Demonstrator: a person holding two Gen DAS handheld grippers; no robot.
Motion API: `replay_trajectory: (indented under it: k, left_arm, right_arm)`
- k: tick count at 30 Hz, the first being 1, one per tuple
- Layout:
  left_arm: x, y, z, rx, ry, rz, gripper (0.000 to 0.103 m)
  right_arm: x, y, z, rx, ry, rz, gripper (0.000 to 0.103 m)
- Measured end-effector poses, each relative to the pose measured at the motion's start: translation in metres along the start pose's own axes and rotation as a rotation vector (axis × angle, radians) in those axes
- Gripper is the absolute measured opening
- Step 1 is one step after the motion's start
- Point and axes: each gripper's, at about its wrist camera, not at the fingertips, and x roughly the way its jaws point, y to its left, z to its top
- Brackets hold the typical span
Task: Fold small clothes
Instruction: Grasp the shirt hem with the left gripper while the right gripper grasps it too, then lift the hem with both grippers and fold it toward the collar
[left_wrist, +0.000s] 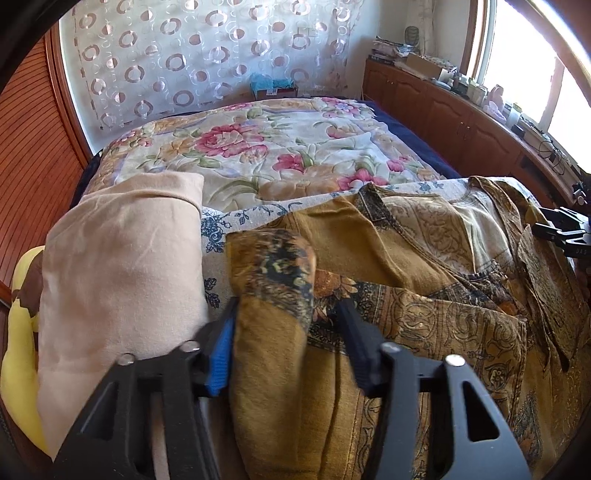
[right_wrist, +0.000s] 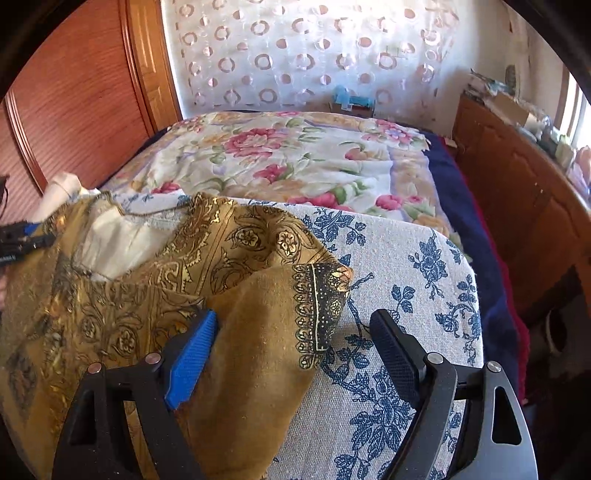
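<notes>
The mustard patterned garment (left_wrist: 424, 295) sprawls on the blue-floral cloth (right_wrist: 406, 266). Left gripper (left_wrist: 286, 343) fingers look open with a sleeve bunched between them; right gripper (right_wrist: 295, 354) fingers gape wide, a cuff by the blue one.

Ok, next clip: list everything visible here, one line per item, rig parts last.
Mustard-gold patterned garment: one, spread on the blue-flowered cloth, a fold between each gripper's fingers.
Blue-flowered white cloth: one, under the garment.
Folded beige cloth: one, left of the garment.
Floral pink-and-cream bedspread: one, behind.
Yellow soft item: one, far left; identity unclear.
Circle-patterned white curtain: one, back wall.
Wooden cabinets: brown, right side, cluttered top.
Left gripper: black, blue pad, fabric between its fingers.
Right gripper: black, blue pad, open.
</notes>
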Motion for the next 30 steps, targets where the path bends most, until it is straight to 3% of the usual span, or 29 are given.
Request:
replay_trajectory:
  k: [2,3,4,5,6,9,20,30]
  left_arm:
    - [-0.002,0.004,0.002,-0.004,-0.008,-0.019,0.022]
    - [-0.004,0.007,0.002,-0.015,-0.014,-0.053,0.016]
    - [-0.005,0.009,0.002,-0.023,-0.02,-0.062,0.015]
    - [-0.007,0.011,0.001,-0.032,-0.026,-0.061,0.011]
    - [-0.01,0.012,0.001,-0.035,-0.033,-0.063,0.01]
    - [-0.022,0.013,0.003,-0.048,-0.07,-0.066,0.007]
    - [-0.08,0.016,0.005,-0.084,-0.219,-0.069,0.005]
    - [-0.131,-0.001,-0.018,-0.06,-0.316,-0.086,0.005]
  right_arm:
    - [-0.001,0.003,0.001,-0.015,0.001,-0.008,0.081]
    - [-0.001,0.005,0.0,-0.024,0.001,-0.004,0.074]
    - [-0.003,0.006,0.001,-0.038,-0.002,0.013,0.065]
    - [-0.005,0.01,0.002,-0.051,0.0,0.028,0.043]
    - [-0.006,0.014,0.003,-0.07,0.011,0.034,0.03]
    - [-0.008,0.025,0.006,-0.156,0.028,0.031,0.01]
    - [-0.061,0.001,0.011,-0.044,-0.097,0.088,0.006]
    - [-0.109,0.011,-0.016,-0.062,-0.18,0.065,0.006]
